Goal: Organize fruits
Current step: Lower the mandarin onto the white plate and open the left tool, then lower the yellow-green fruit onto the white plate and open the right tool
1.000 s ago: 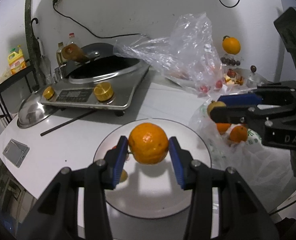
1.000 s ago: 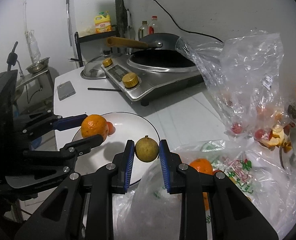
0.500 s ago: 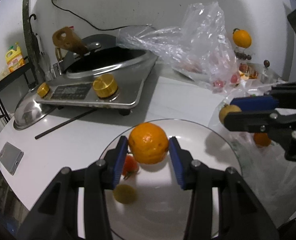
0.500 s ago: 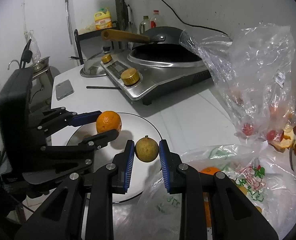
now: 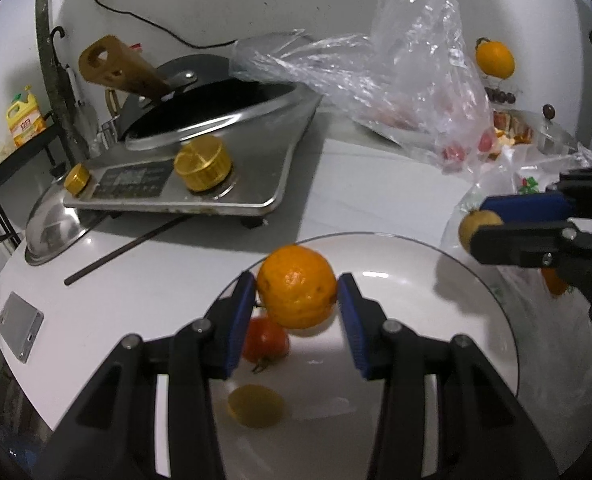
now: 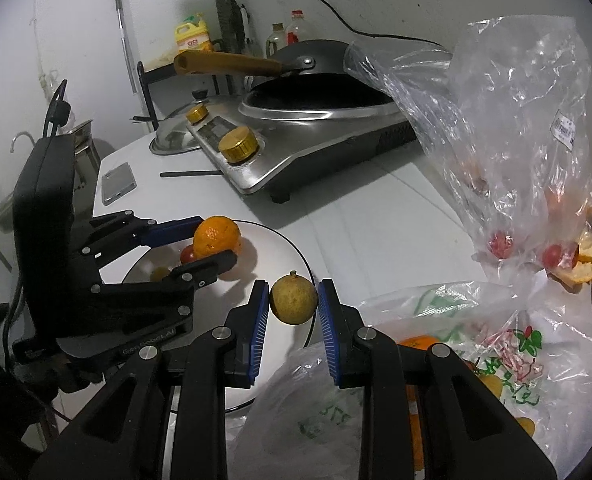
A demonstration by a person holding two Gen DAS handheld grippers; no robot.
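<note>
While grippers hover, white plate holds tomato

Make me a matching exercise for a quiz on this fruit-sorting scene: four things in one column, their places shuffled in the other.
1. orange
2. yellow-brown fruit
3. tomato
4. wok

a. lying on the white plate
b. on the silver cooker
c. in the left gripper
d. in the right gripper

Pairs: 1-c, 2-d, 3-a, 4-b
</note>
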